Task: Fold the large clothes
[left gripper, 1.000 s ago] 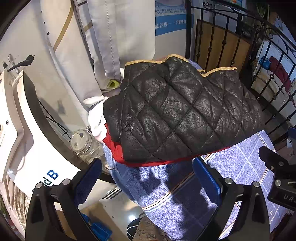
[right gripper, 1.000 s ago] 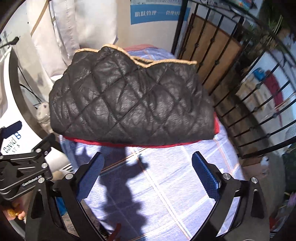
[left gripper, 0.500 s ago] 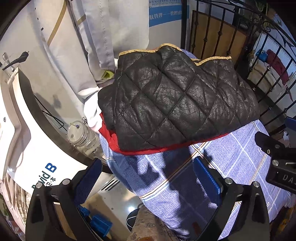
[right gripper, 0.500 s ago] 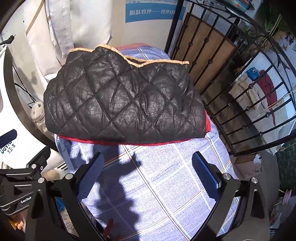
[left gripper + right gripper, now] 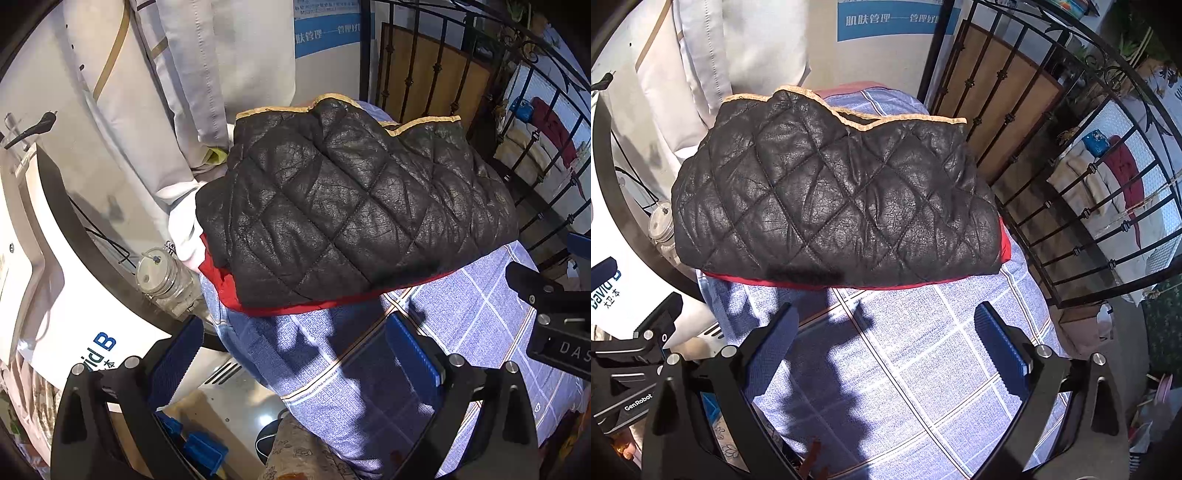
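Folded black quilted jacket [image 5: 834, 206] sits at far end of blue checked cloth [image 5: 923, 350], overhanging left edge. Left gripper [image 5: 295, 354] and right gripper [image 5: 886, 343] wide, empty. Risk: nudge tips jacket off.

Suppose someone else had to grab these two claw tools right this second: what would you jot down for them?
Left claw: open, holding nothing, hovering over the near left edge of the blue checked cloth.
Right claw: open, empty, above the same cloth in front of the jacket.
Black quilted jacket: lies folded into a compact bundle at the far end of the cloth, tan trim at the back, red lining peeking out underneath.
Done: the jacket looks fully folded and released.
Left: probably nothing beyond tucking in the red edge, or moving to the next garment.
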The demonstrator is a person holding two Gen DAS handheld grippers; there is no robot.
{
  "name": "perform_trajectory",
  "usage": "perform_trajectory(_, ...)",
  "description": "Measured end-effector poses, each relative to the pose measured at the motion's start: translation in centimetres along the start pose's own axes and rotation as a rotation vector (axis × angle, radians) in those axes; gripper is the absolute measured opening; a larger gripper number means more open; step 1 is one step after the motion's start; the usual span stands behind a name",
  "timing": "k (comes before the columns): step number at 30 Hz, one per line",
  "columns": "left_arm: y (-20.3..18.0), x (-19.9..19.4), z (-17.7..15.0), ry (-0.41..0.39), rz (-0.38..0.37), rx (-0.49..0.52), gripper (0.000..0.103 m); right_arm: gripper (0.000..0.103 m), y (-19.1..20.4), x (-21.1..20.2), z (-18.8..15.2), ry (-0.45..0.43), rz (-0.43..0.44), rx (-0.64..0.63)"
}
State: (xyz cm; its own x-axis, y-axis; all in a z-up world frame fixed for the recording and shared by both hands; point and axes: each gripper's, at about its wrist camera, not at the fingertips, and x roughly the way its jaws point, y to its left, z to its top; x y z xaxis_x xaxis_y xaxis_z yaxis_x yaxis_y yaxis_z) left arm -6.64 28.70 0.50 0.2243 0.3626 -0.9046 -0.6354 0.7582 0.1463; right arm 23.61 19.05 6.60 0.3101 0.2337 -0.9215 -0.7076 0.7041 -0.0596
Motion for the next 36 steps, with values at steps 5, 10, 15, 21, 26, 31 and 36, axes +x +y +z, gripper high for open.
perform_trajectory(5,-0.03,0.00,0.01,0.001,0.002,0.000,0.097,0.095,-0.16,-0.02,0.13,-0.002,-0.005,0.000)
perform_trajectory(10,-0.03,0.09,0.07,0.003,0.001,0.003,0.097,0.095,-0.24,0.05,0.15,0.000,-0.006,-0.001)
perform_trajectory(15,-0.08,0.00,0.16,-0.018,-0.007,0.017,0.097,0.095,-0.25,0.06,0.19,-0.001,-0.005,-0.002)
perform_trajectory(21,-0.19,-0.22,0.31,-0.044,0.004,0.027,0.097,0.095,-0.53,0.11,0.27,-0.004,-0.008,0.005)
perform_trajectory(26,-0.08,-0.14,0.45,-0.045,0.012,0.023,0.097,0.095,-0.77,0.14,0.28,-0.006,-0.011,0.008)
perform_trajectory(31,-0.09,-0.18,0.49,-0.046,0.015,0.024,0.097,0.095,-0.80,0.18,0.29,-0.005,-0.013,0.009)
perform_trajectory(36,-0.02,0.07,0.53,-0.025,0.022,0.021,0.097,0.095,-0.82,0.17,0.32,-0.007,-0.010,0.009)
